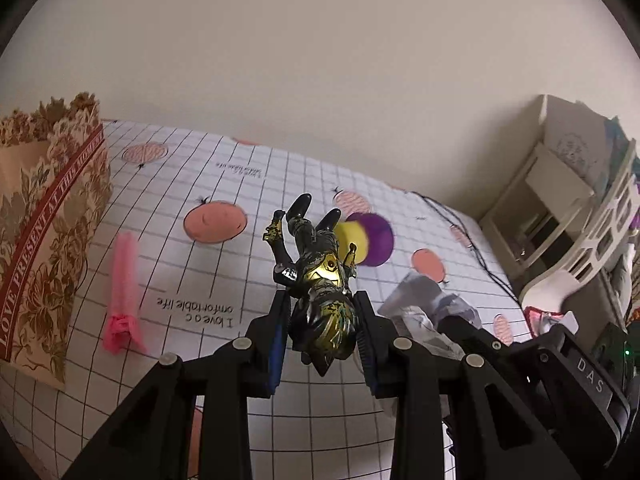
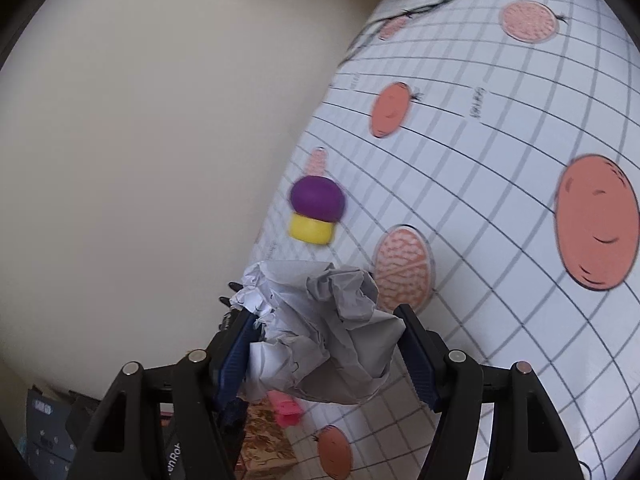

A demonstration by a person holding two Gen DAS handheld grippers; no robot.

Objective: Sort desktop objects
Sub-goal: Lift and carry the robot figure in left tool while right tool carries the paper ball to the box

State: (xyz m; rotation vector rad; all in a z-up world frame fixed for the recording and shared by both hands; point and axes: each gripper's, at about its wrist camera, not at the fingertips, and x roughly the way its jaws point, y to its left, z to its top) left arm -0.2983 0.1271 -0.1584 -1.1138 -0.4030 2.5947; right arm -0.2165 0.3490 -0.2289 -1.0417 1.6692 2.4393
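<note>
L gripper [image 1: 322, 344]: clamps figurine [image 1: 320, 280] | R gripper [image 2: 324, 356]: clamps paper wad [image 2: 324, 328]

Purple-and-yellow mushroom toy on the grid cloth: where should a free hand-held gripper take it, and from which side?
Grip the short yellow cylindrical stem of the purple-and-yellow mushroom toy, not the domed purple cap, which is round and would likely slip. It lies on its side on the white grid tablecloth, so come from above with the fingers across the stem's width. It lies clear of other things.
</note>
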